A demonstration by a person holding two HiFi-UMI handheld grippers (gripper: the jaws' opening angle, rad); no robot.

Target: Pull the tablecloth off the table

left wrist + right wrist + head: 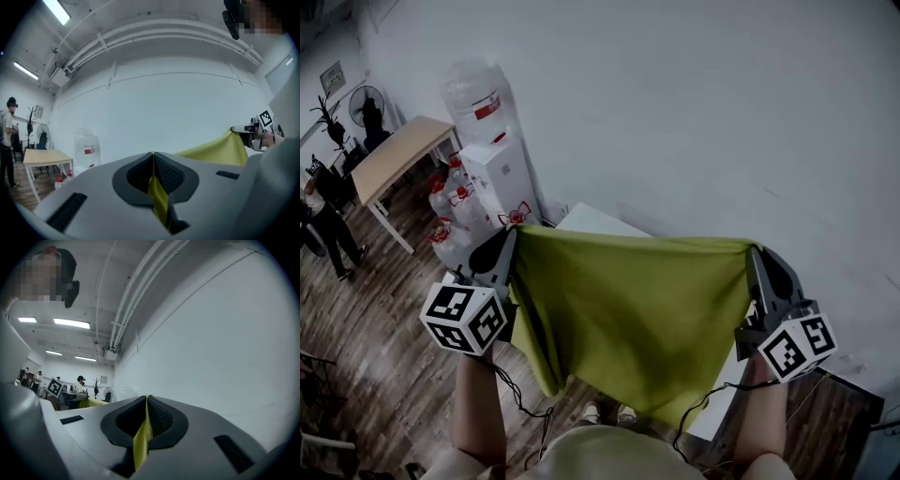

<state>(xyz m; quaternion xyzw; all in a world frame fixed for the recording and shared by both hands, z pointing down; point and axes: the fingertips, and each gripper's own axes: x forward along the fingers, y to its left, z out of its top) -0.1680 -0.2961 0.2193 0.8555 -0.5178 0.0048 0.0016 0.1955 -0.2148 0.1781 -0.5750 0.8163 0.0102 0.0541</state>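
Observation:
A yellow-green tablecloth (637,309) hangs stretched in the air between my two grippers, its lower edge drooping toward the person's body. My left gripper (512,234) is shut on the cloth's upper left corner, and a strip of cloth (158,197) shows pinched between its pads. My right gripper (754,249) is shut on the upper right corner, with cloth (142,437) clamped between its pads too. A white table (592,221) shows below and behind the raised cloth, mostly hidden by it. In the left gripper view the far corner of the cloth (220,150) runs to the right gripper (234,130).
A white wall (694,112) stands just ahead. A water dispenser (492,155) and several water bottles (450,216) stand at the left, beside a wooden table (394,155). People stand at the far left on the wood floor (375,328). A cable (520,403) hangs from the left gripper.

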